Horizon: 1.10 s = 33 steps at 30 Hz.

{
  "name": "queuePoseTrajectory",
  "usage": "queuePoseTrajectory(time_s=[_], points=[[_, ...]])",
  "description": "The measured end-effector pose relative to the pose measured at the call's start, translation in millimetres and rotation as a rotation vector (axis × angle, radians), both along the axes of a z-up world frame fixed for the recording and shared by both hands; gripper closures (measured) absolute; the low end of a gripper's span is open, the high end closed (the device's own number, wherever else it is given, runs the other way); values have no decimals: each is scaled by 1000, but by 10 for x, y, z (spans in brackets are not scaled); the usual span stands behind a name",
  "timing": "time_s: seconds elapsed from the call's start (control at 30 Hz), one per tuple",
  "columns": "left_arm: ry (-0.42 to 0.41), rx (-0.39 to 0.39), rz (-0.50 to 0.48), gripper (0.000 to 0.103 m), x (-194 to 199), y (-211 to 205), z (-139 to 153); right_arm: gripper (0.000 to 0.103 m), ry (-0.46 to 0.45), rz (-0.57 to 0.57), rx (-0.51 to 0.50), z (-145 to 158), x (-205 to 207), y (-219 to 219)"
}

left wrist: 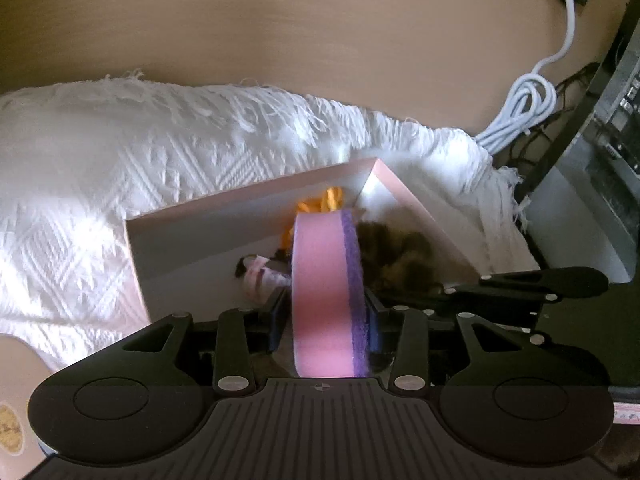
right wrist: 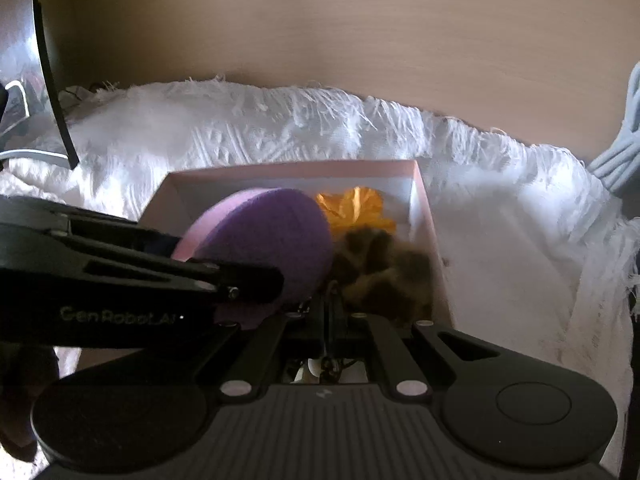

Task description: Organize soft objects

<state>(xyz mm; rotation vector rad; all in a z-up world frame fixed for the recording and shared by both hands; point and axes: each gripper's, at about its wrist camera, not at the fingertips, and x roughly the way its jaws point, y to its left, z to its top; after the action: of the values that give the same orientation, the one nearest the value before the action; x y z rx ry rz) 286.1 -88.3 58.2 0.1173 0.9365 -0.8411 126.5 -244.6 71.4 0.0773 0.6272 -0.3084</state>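
Left tongs (left wrist: 326,312) grip the pink-and-purple sponge (left wrist: 326,292) on edge above the pink box (right wrist: 424,208), we note; right tongs (right wrist: 330,308) appear pinched narrow near the brown furry item (right wrist: 380,276), their hold unclear.

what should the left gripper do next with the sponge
Probably ease down a little and open. The left gripper is shut on the pink and purple sponge, held on edge over the pink box, where the orange scrunchie and brown furry scrunchie already lie, with bare floor beside them.
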Motion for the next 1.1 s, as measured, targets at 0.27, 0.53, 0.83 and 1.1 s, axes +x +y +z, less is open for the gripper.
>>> queuePoseTrajectory(time_s=[0.27,0.53,0.83,1.1], points=[[-80,16,78,50,-2,125,96,56,-7,-14,-31,110,-156,112],[-232,-72,105,55,-260,373,530,52,-118,-94,-75,327,-560,244],[-190,71,18,72,-176,63,265,48,-138,-165,-158,415,-880,545],[-220,-66,79,71,-327,319,437,46,-144,-230,-136,460,-1169,532]])
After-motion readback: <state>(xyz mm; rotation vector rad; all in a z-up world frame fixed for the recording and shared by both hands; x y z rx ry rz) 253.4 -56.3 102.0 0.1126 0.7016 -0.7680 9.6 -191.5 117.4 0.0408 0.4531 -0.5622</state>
